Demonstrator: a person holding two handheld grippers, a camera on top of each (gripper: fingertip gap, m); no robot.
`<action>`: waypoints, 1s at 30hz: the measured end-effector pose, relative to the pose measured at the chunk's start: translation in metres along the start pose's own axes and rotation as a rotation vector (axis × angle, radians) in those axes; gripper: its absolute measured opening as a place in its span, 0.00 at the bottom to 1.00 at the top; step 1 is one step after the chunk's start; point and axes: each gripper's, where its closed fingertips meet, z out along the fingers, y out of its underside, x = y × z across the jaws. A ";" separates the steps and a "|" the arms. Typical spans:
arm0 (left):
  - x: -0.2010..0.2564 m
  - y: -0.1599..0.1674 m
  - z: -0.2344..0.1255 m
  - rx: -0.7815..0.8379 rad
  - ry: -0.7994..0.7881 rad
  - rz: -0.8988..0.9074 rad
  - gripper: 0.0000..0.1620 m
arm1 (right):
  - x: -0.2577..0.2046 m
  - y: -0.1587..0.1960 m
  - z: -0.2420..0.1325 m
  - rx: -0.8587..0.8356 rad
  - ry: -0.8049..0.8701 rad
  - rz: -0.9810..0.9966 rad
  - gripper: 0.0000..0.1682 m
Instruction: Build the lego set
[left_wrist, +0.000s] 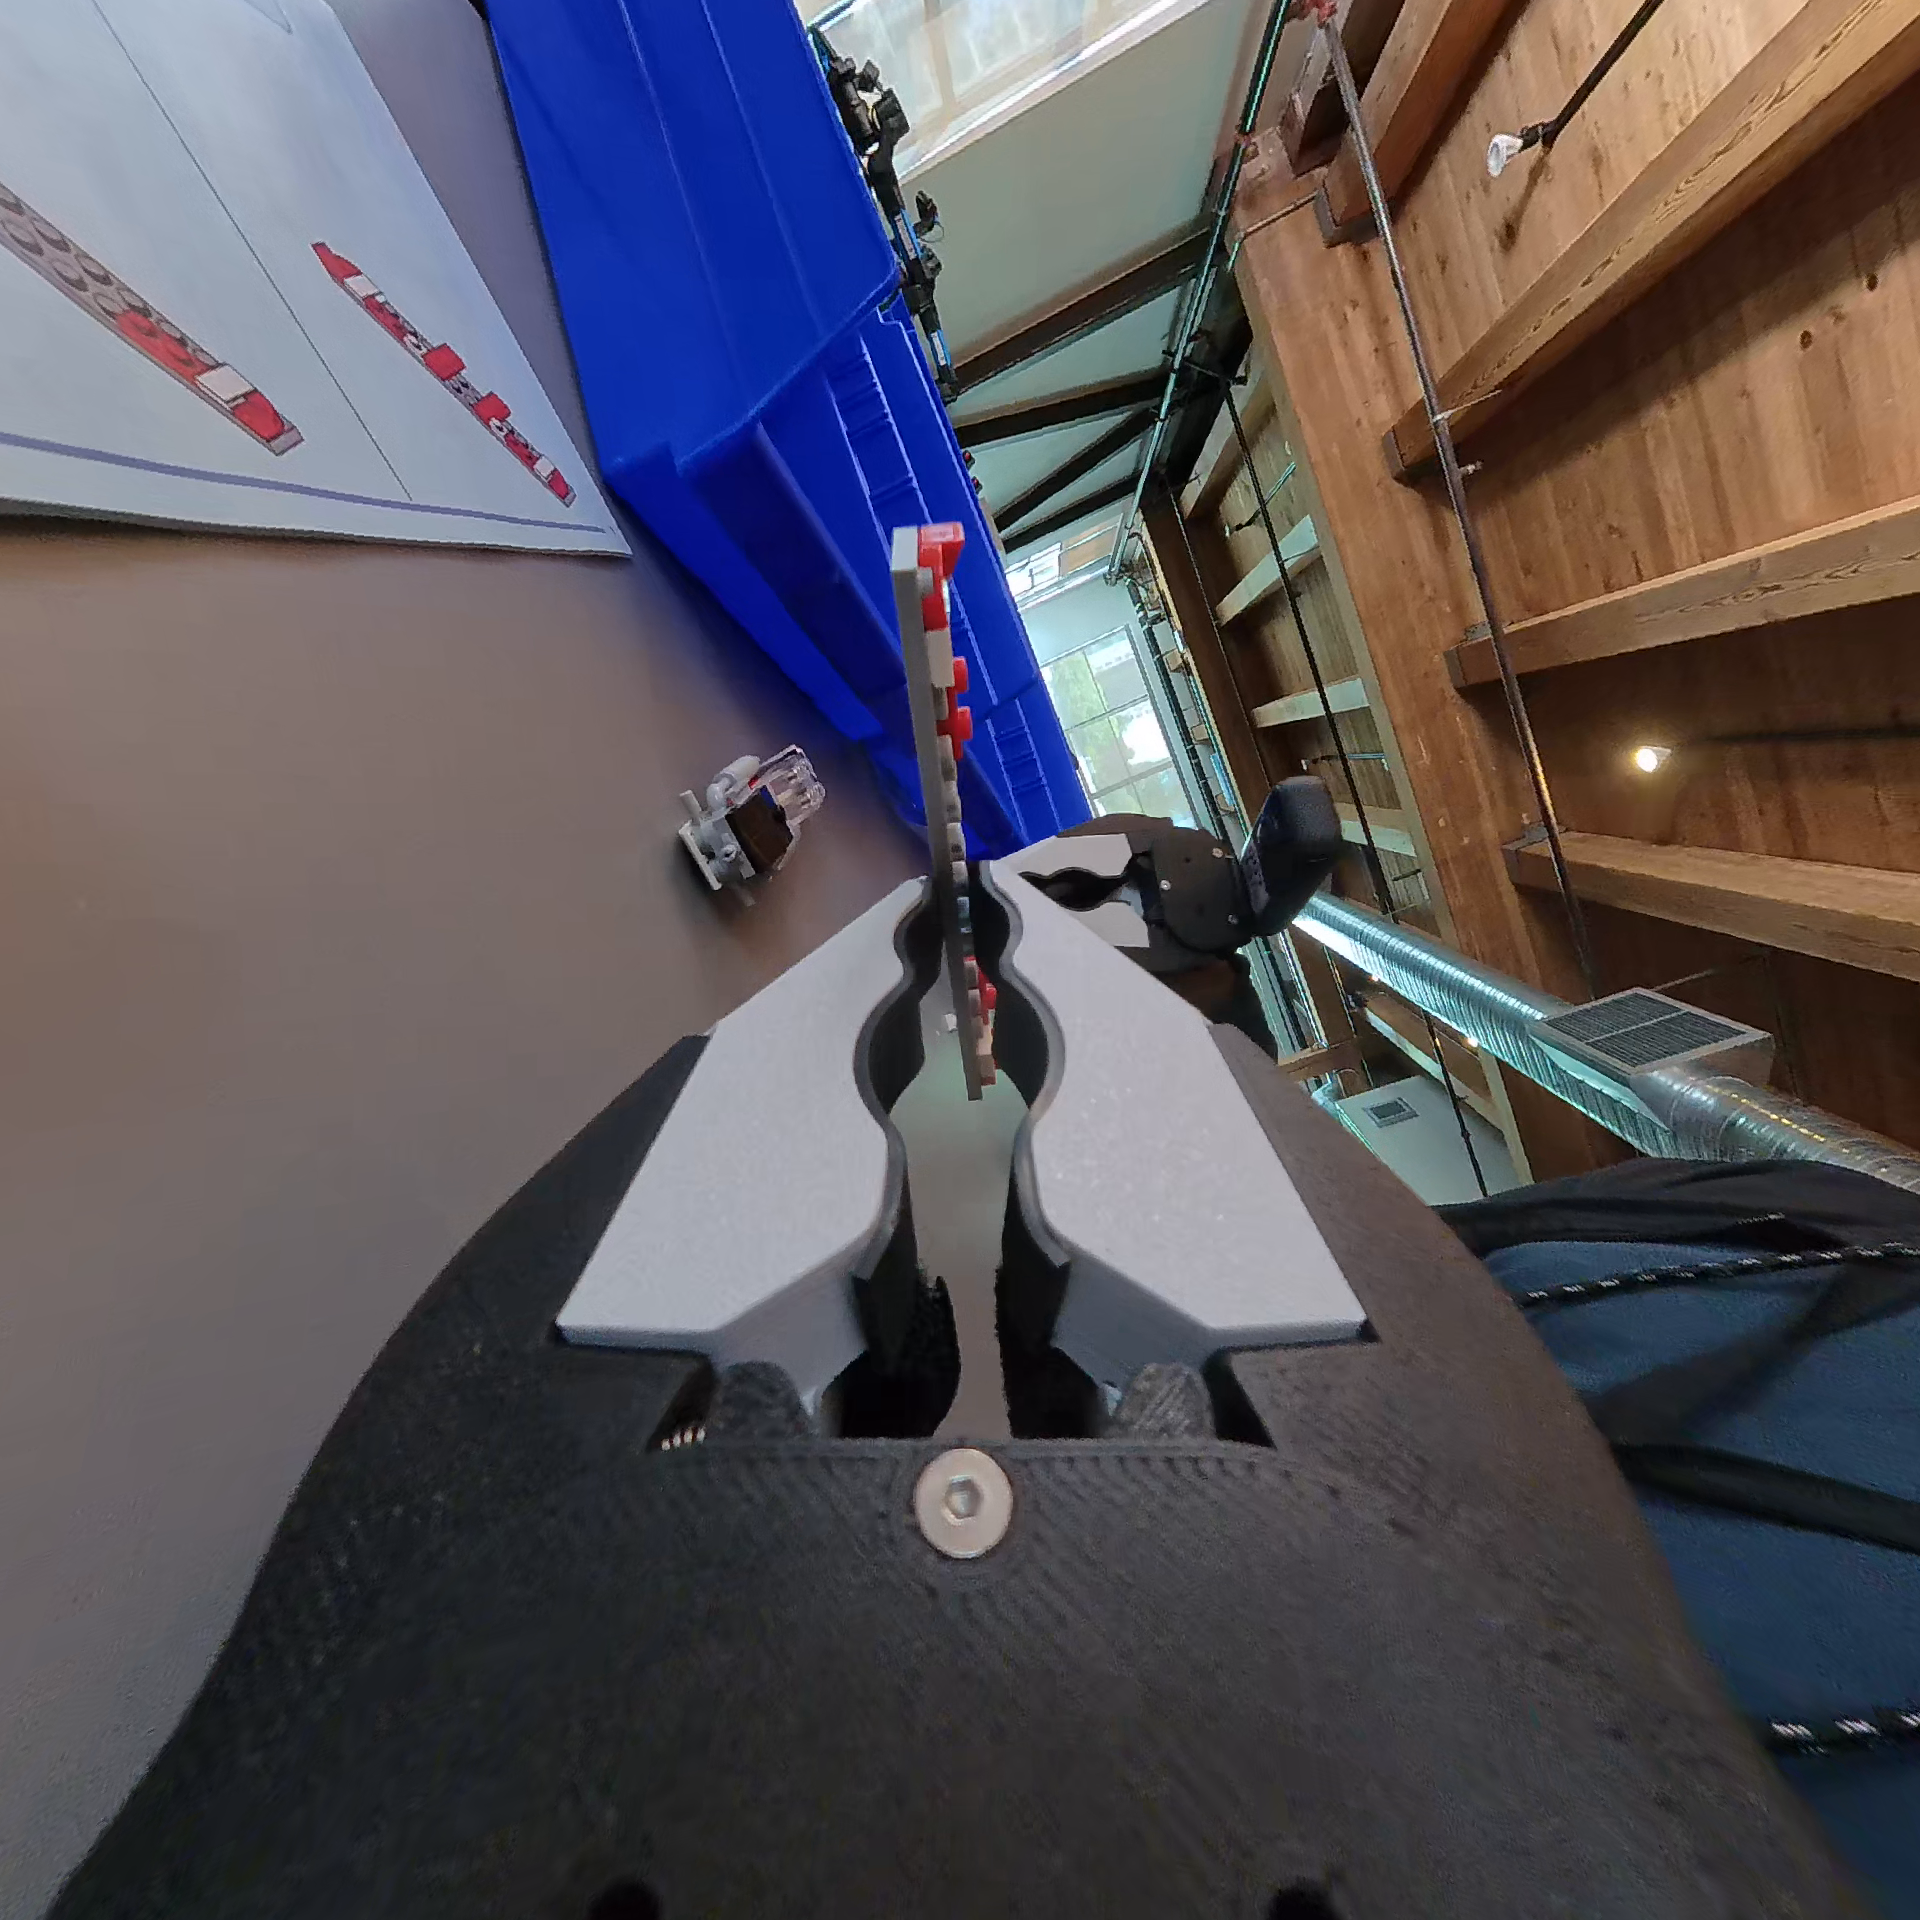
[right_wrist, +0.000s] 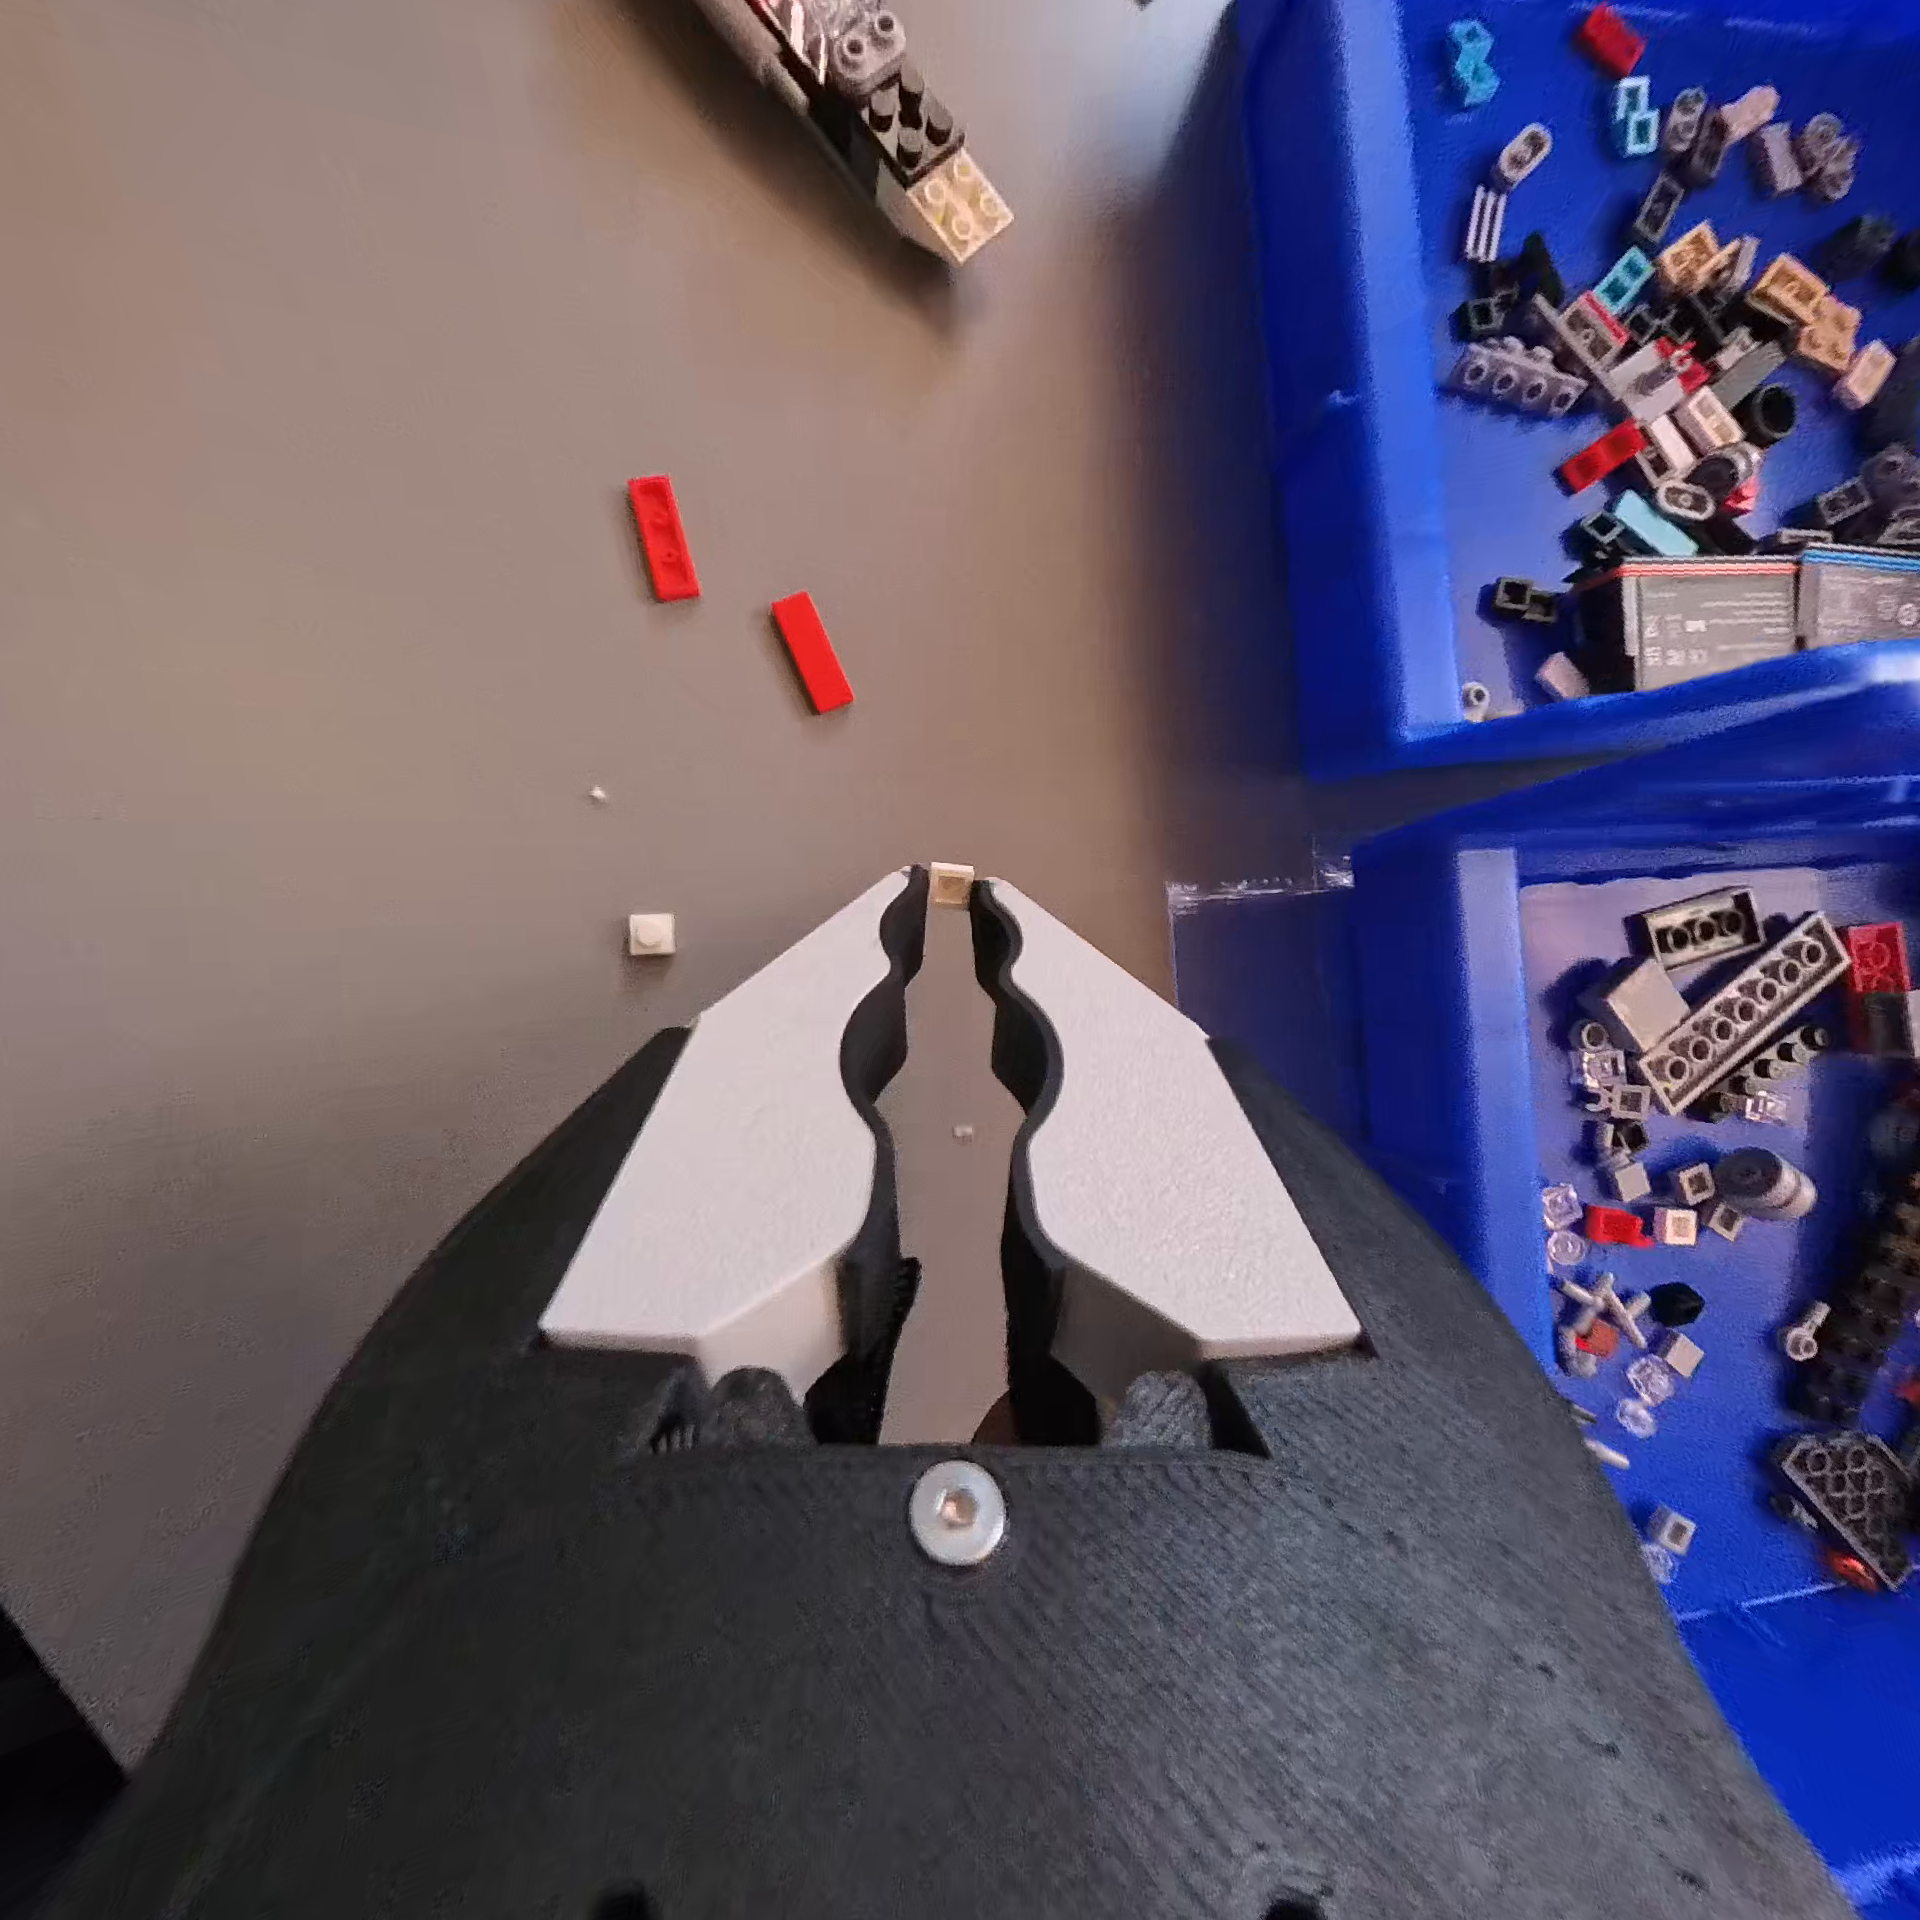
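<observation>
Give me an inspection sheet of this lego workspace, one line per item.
Surface: grey-brown table, a printed instruction sheet lying on it.
Job's things: long grey strip with red pieces, small tan piece, two red tiles, white stud plate, dark sub-build, small clear-and-grey sub-build.
Clutter: blue bins full of loose pieces.
Grippers: left hand-held gripper shut on the strip; right hand-held gripper shut on the tan piece.
Cables: black cords along the wooden wall.
Surroundings: wooden shelves, silver duct, windows.
</observation>
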 end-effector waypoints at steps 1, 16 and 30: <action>0.000 0.000 0.000 0.002 -0.001 0.002 0.03 | -0.001 0.001 0.003 -0.007 -0.007 -0.002 0.05; 0.000 -0.001 -0.001 0.009 0.002 -0.004 0.03 | -0.006 0.006 0.016 0.011 -0.057 0.063 0.10; -0.001 0.002 0.004 -0.005 -0.032 0.024 0.03 | -0.012 -0.077 -0.047 0.396 -0.051 0.261 0.17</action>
